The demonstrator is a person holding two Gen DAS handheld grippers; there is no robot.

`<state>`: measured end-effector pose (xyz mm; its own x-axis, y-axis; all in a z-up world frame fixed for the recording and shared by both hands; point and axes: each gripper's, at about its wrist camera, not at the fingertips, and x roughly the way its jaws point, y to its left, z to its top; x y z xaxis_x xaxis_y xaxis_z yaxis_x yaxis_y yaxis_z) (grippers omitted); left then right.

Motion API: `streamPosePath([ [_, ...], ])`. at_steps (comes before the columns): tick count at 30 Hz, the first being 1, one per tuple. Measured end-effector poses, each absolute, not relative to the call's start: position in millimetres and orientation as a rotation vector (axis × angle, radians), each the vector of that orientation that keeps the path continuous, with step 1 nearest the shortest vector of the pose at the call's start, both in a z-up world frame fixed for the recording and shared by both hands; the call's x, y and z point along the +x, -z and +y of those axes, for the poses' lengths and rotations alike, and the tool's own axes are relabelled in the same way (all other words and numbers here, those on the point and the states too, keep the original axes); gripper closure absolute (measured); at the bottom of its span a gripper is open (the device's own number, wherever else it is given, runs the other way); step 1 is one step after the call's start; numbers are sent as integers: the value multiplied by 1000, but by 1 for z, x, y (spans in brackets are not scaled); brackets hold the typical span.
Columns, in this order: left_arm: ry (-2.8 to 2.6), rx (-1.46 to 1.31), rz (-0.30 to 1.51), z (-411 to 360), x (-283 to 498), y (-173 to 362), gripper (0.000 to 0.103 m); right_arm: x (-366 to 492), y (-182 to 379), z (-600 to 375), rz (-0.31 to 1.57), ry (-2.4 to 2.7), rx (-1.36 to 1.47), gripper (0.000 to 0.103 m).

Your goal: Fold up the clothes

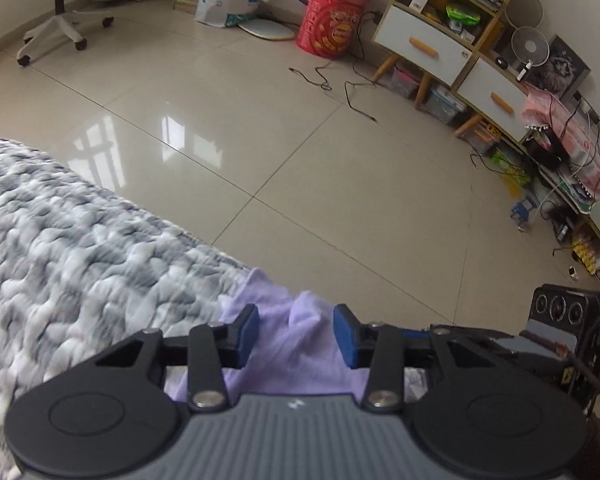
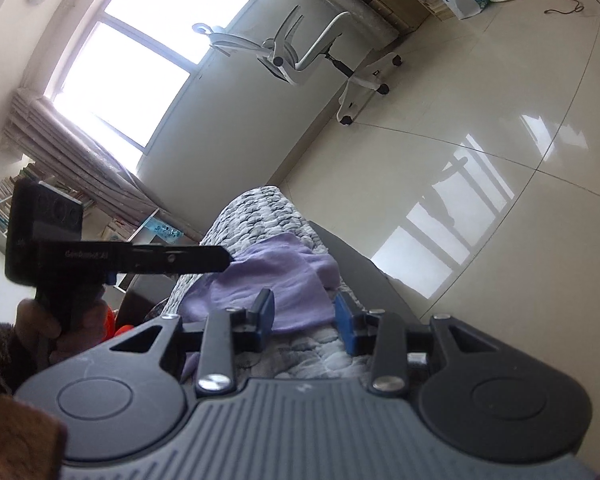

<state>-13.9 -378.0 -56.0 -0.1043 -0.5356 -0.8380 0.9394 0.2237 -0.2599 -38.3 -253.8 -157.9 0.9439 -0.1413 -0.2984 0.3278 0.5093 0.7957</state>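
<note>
A pale purple garment (image 1: 300,360) lies crumpled on a grey-and-white quilted blanket (image 1: 80,260), close to the blanket's edge. My left gripper (image 1: 298,334) hovers over it, and the cloth shows in the wide gap between the blue pads without being pinched. In the right wrist view the same garment (image 2: 284,276) lies on the blanket (image 2: 260,208). My right gripper (image 2: 306,322) stands open just in front of it, its pads apart. The left gripper (image 2: 220,260) appears there side-on, held by a hand (image 2: 40,320), with its tip at the garment's far edge.
Glossy beige floor tiles (image 1: 300,152) stretch beyond the blanket. A white office chair (image 1: 60,12), a red bucket (image 1: 332,24), a cabinet with drawers (image 1: 432,40) and loose cables (image 1: 352,84) stand along the walls. A dark furniture edge (image 2: 360,272) borders the blanket.
</note>
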Motion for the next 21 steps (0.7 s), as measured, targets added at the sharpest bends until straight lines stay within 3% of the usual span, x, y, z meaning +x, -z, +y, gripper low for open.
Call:
streamPosePath([
  [4, 1344, 516, 1083, -390, -12, 62, 67, -36, 159, -248, 219, 283, 957, 64],
  [8, 1348, 562, 1090, -395, -18, 66, 76, -37, 158, -243, 213, 282, 922, 85],
  [12, 1338, 567, 1065, -396, -22, 64, 100, -37, 151, -238, 212, 289, 871, 95],
  [21, 1356, 483, 857, -385, -44, 24, 101, -48, 129, -234, 151, 327, 801, 99],
])
